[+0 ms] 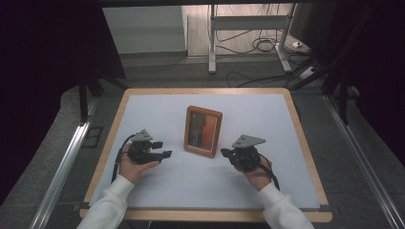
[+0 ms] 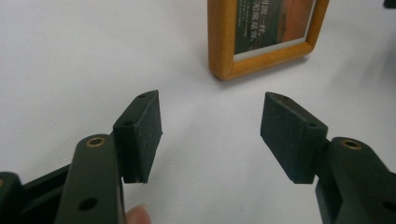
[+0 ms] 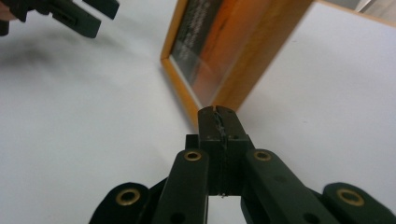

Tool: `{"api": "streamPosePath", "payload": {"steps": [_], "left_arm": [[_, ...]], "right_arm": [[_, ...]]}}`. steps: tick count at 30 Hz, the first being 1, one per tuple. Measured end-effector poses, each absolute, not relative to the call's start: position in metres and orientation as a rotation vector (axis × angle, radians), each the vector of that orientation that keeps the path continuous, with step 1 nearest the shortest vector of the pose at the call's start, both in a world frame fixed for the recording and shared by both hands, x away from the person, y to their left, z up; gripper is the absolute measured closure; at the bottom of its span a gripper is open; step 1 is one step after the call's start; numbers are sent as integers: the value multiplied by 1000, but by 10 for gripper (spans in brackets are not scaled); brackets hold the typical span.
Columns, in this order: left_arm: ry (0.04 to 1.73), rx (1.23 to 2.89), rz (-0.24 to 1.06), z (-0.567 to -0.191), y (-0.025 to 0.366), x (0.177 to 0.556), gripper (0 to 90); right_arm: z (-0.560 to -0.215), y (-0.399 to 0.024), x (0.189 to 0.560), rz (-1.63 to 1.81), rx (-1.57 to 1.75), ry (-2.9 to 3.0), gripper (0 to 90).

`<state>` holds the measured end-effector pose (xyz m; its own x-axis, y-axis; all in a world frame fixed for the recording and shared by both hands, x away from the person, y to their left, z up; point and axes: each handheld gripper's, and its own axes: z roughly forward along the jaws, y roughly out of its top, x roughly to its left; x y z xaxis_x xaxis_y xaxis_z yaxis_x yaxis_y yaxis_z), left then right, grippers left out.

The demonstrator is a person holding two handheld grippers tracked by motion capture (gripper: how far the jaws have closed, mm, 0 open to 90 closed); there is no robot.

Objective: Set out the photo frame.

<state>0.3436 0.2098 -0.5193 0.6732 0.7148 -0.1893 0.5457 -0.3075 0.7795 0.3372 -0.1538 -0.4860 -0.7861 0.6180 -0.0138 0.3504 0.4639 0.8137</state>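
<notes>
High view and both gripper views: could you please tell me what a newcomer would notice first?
A wooden-framed picture with an orange image lies mid-table on the white table mat. Left of it the left tongs stand open and empty; right of it the right tongs are shut, tips at the frame's near corner.

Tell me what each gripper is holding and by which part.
Nothing is held. The left gripper stands open short of the picture frame; the right gripper is shut on nothing, its tips at the frame's near corner.

We see a wooden picture frame (image 1: 203, 131) lying flat in the middle of the white table top (image 1: 157, 107). Its rim is orange-brown. The picture inside is dark and orange.
</notes>
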Motion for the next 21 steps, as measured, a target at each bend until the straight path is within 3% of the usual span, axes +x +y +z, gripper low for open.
{"api": "streamPosePath", "payload": {"steps": [12,21], "left_arm": [[962,2014,229,-524,211,342,369],[965,2024,237,-525,211,336,366]], "right_arm": [[-508,-111,344,1119,712,2485,900],[-523,-103,355,1047,715,2518,900]]}}
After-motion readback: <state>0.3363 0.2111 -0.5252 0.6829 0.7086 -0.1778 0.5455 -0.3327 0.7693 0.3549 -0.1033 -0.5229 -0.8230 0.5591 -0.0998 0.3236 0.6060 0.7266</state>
